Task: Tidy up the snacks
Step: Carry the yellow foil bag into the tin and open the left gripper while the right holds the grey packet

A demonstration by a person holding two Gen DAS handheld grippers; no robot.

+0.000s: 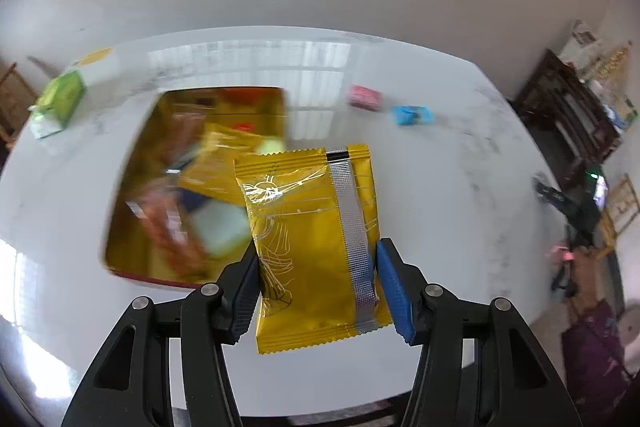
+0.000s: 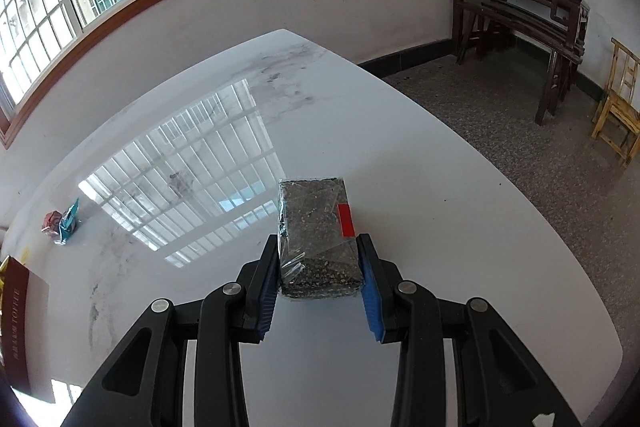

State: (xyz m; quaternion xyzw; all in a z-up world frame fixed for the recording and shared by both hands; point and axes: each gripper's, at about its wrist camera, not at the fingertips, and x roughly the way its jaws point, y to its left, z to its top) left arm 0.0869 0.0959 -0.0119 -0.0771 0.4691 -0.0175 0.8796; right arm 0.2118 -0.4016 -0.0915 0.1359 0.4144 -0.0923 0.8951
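The left tool (image 1: 318, 287) is clamped on a gold packet (image 1: 310, 227), long axis toward twelve o'clock. The gold tray (image 1: 168, 187), blurred and seemingly part-filled, lies at ten o'clock. The right tool (image 2: 318, 273) pinches a dark seed bar (image 2: 318, 235) above the desk (image 2: 460, 227).

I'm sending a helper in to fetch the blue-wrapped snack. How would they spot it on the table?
Start at the white marble table and find the open gold tin of snacks. Beyond the tin's far right corner two small wrapped snacks lie loose on the bare tabletop. The blue-wrapped snack is the right-hand one; its neighbour, the pink snack, sits nearer the tin.
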